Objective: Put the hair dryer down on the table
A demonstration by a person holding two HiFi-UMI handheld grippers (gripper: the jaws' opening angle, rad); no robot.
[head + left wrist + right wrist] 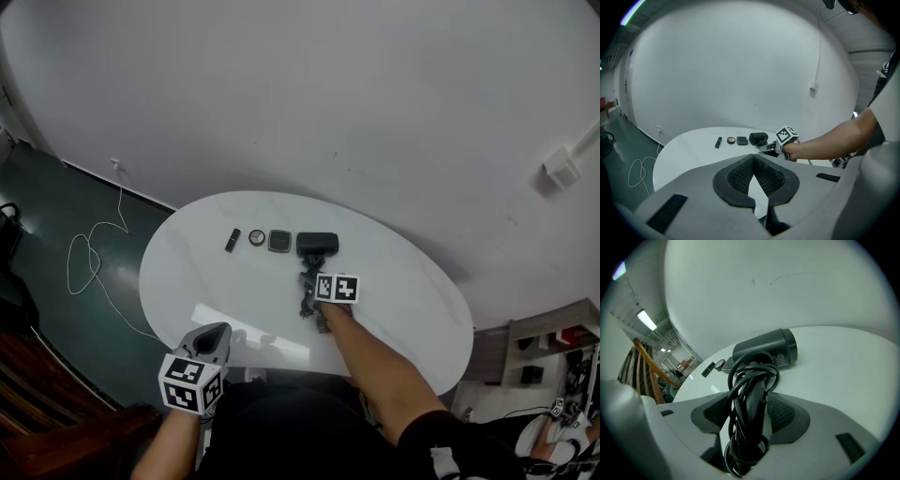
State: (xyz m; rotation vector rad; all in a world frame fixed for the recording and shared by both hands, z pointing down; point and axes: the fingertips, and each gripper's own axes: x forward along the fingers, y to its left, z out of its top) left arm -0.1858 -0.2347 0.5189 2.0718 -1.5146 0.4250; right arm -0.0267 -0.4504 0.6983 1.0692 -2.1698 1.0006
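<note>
The black hair dryer (317,244) lies on the white oval table (403,309), barrel toward the far edge, and its cord is wound round the handle. My right gripper (312,298) reaches over the handle from the near side. In the right gripper view the corded handle (749,418) stands between the jaws of the right gripper (749,401), with a thin strip of table showing beside it, so the pads are not pressing. My left gripper (216,336) hovers at the table's near left edge. Its tips meet and hold nothing in the left gripper view (752,159), which also shows the hair dryer (758,138).
Left of the dryer stand a dark square case (279,241), a round compact (257,237) and a small black stick (232,240) in a row. A white cable (89,258) loops over the dark floor at left. Shelves with clutter (553,375) are at right.
</note>
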